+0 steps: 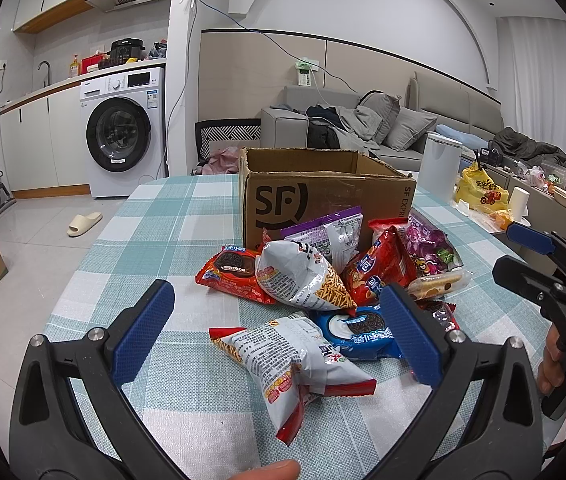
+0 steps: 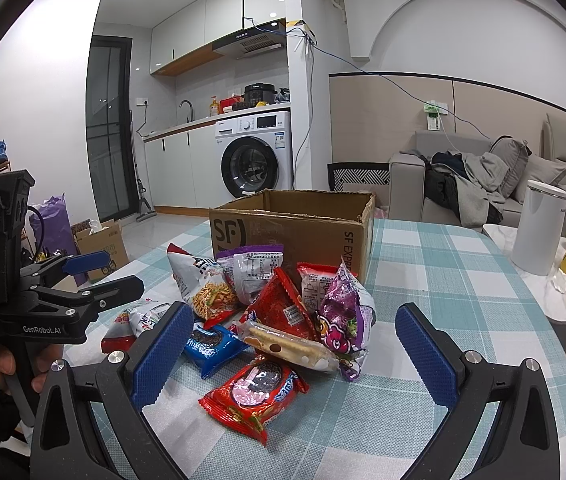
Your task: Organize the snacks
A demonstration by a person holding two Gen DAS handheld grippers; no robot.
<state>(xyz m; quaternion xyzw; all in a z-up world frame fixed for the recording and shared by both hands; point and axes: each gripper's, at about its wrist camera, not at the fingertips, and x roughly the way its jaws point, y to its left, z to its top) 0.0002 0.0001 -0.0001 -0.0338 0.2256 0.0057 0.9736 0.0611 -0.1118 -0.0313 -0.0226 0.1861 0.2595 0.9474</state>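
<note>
1. Progress: looks like the start. All the snack packets sit in a loose pile on the checked worktop (image 1: pixel 155 216), right in front of the open cardboard box (image 1: pixel 323 196). As far as the box interior shows, nothing is in it; its floor is hidden from both views.
2. Left tool (image 1: pixel 279 336): wide open, holding nothing, hovering low over the near edge of the pile. The silver noodle-snack bag (image 1: pixel 283 356) lies between its blue pads.
3. Right tool (image 2: pixel 295 348): also wide open and empty, with the red cookie pack (image 2: pixel 255 392) and the wafer stick pack (image 2: pixel 287 344) between its pads.
4. Other pile items: blue Oreo pack (image 1: pixel 363 332), purple candy bag (image 2: pixel 343 320), second silver noodle bag (image 1: pixel 303 276).
5. Left to do: every packet is still unsorted, judging from the pile.
6. Readable text: "SF" logo and "SF EXPRESS" (partly cut off) on the box; "GenRobot.AI" on the left tool body in the right wrist view. Packet print is mostly Chinese and too small to read.
</note>
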